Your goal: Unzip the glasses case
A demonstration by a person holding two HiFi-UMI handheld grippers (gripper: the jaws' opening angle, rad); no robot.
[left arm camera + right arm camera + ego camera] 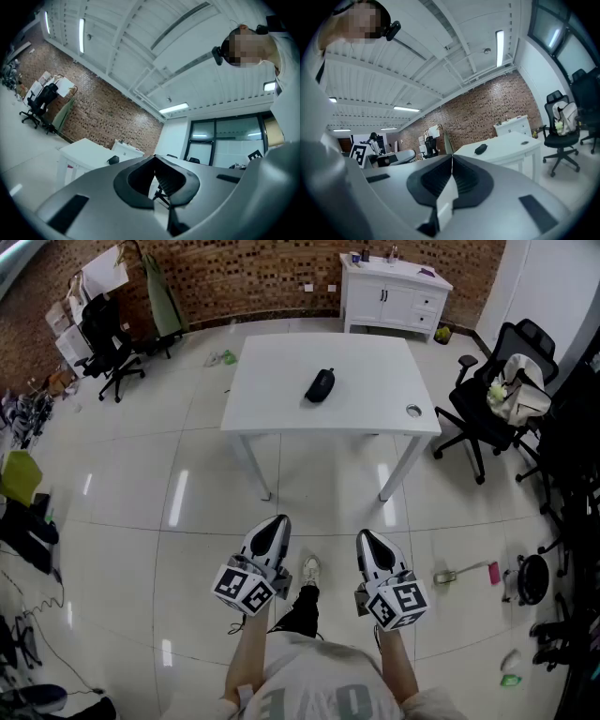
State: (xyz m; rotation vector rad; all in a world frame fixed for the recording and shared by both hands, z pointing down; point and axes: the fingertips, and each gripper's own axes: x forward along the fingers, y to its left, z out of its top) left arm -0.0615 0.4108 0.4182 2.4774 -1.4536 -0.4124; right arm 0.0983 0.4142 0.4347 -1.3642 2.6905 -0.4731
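The black glasses case (pixel 320 385) is seen lying near the middle of the white table (pixel 267 395). A small round object (pixel 413 411) is set at the table's near right corner, well apart from the case. Both tools are held low, close to the person's body and well short of the table. The left gripper (pixel 275 522) is shown with its jaws pressed together and nothing between them. The right gripper (pixel 367 538) is likewise closed and empty. A white cabinet (pixel 392 296) is placed against the brick wall (pixel 253 273) beyond the table.
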